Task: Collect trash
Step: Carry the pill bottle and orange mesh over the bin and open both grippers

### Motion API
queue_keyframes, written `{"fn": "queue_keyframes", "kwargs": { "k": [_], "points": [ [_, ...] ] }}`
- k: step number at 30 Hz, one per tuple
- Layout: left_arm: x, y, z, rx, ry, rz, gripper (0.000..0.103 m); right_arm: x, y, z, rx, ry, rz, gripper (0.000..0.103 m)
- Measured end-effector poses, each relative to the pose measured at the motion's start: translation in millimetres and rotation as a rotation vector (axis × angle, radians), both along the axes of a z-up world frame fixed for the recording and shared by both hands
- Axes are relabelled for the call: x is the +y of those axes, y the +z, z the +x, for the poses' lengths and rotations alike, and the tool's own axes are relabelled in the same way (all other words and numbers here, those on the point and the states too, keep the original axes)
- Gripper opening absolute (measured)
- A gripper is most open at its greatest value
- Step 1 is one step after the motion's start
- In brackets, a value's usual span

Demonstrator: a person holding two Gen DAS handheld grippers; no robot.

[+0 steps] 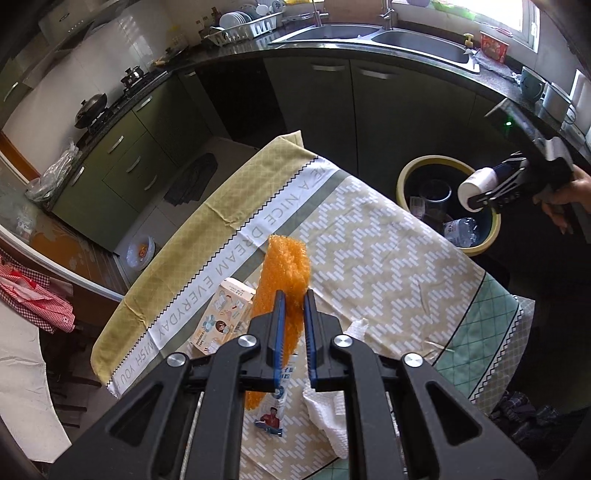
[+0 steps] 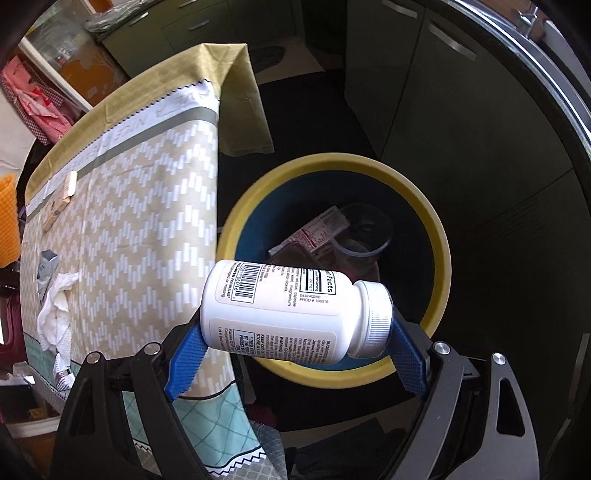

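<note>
My left gripper [image 1: 294,295] is shut on an orange mesh sponge [image 1: 284,269] and holds it above the cloth-covered table [image 1: 369,236]. My right gripper [image 2: 295,332] is shut on a white pill bottle [image 2: 291,314], held sideways over the near rim of the yellow-rimmed trash bin [image 2: 436,229]. The bottle [image 1: 476,188] and bin [image 1: 406,173] also show in the left wrist view. The bin holds a clear cup [image 2: 365,229], a carton and a plastic bottle [image 1: 460,229]. On the table lie a small printed box [image 1: 221,317], a tube [image 1: 275,406] and crumpled white tissue [image 1: 332,413].
The bin stands on the dark floor between the table's edge and the green cabinets [image 1: 406,110]. A counter with a double sink [image 1: 369,37] and dish rack [image 1: 243,26] runs behind. A stove with pots [image 1: 92,107] is at left. A cloth [image 1: 192,177] lies on the floor.
</note>
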State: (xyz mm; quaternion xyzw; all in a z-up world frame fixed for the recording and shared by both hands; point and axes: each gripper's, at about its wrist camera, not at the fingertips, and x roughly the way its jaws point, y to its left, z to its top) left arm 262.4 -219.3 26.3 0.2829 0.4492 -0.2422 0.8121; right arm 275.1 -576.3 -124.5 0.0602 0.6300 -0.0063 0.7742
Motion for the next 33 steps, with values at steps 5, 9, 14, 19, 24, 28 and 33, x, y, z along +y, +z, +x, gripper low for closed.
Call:
{"fn": "queue_keyframes", "kwargs": {
  "k": [5, 9, 14, 19, 24, 28, 33],
  "points": [
    [-25.4, 3.0, -13.4, 0.036, -0.057, -0.037, 0.010, -29.7, -6.8, 2.8, -0.010, -0.077, 0.036, 0.086],
    [-58.0, 1.9, -24.7, 0.058, -0.126, -0.047, 0.010, -38.9, 4.0, -7.2, -0.045, -0.086, 0.058, 0.086],
    [-106.8, 0.2, -31.1, 0.072, -0.193, -0.060, 0.010, -45.1, 19.5, -28.4, -0.101, -0.076, 0.094, 0.086],
    [-163.4, -5.5, -31.6, 0.096, -0.266, -0.056, 0.010, -55.4, 32.9, -58.8, -0.166, -0.079, 0.094, 0.086],
    [-223.6, -20.9, -23.6, 0.117, -0.313, -0.053, 0.010, -80.2, 42.7, -100.7, -0.201, -0.108, 0.079, 0.086],
    [-269.6, -40.6, -13.3, 0.149, -0.331, -0.065, 0.010, -103.6, 41.6, -132.0, -0.195, -0.140, 0.069, 0.086],
    [-316.7, -78.4, -2.1, 0.196, -0.317, -0.043, 0.011, -119.9, 38.0, -158.9, -0.191, -0.171, 0.078, 0.086]
  ]
}}
